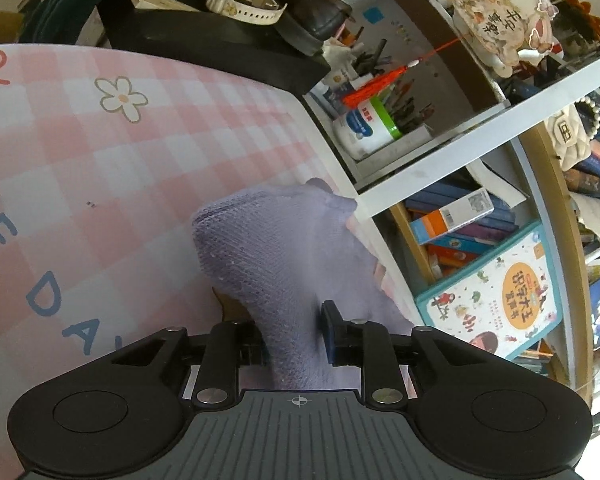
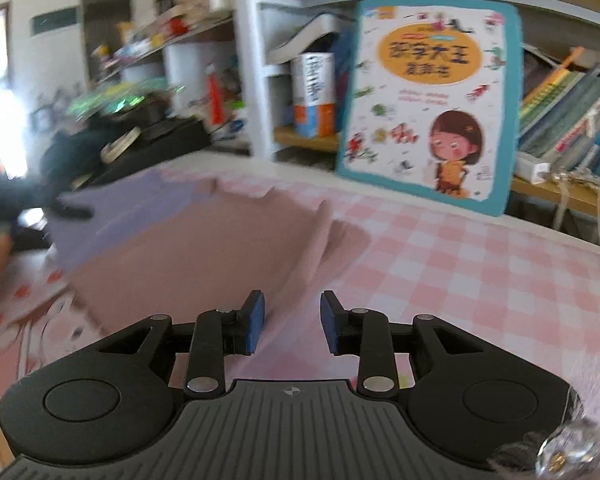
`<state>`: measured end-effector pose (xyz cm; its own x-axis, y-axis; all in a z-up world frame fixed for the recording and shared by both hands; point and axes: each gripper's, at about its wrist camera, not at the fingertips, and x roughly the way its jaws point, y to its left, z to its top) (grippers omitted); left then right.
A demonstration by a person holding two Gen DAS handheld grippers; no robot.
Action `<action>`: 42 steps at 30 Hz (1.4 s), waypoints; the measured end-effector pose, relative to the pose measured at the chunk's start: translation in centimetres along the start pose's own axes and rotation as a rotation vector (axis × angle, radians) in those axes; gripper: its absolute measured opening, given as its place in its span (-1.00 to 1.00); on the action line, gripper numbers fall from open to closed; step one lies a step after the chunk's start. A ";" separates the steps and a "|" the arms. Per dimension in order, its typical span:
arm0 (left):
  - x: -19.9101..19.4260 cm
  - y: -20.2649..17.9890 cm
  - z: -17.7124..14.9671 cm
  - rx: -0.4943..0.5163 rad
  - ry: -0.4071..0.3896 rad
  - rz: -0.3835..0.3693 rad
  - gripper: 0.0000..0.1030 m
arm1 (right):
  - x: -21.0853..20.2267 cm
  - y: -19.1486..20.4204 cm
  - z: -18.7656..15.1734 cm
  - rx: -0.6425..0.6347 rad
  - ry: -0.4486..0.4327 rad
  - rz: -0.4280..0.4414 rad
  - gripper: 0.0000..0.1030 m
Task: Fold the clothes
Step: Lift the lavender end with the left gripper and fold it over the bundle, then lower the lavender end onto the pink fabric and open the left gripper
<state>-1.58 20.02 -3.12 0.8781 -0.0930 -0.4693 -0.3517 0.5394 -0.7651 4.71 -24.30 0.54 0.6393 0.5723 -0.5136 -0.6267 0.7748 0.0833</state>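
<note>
In the left wrist view my left gripper (image 1: pixel 292 330) is shut on a lilac knitted garment (image 1: pixel 276 248), which rises bunched between the blue pads above the pink checked tabletop (image 1: pixel 100 168). In the right wrist view my right gripper (image 2: pixel 292 326) is open and empty, its pads apart just above the table. Ahead of it lies a pink folded garment (image 2: pixel 188 248) with the lilac cloth (image 2: pixel 112 216) at its far left. The other gripper shows as a dark blurred shape (image 2: pixel 60 208) at the left edge of that cloth.
A bookshelf stands along the table's far edge, with a teal picture book (image 2: pixel 428 104) leaning on it and rows of books (image 2: pixel 568 108). A black stand with a white watch (image 1: pixel 244 0) and a pen holder (image 1: pixel 372 124) sit by the table's corner.
</note>
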 end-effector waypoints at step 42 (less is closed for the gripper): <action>1.4 -19.7 -22.4 1.504 0.098 -0.090 -0.10 | 0.1 -2.8 -1.4 0.250 0.044 0.100 -0.40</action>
<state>-0.67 -9.52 1.41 0.8324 -0.1925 -0.5197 0.4038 0.8530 0.3307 5.92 -26.77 -0.97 0.5560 0.6416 -0.5284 -0.5531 0.7602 0.3409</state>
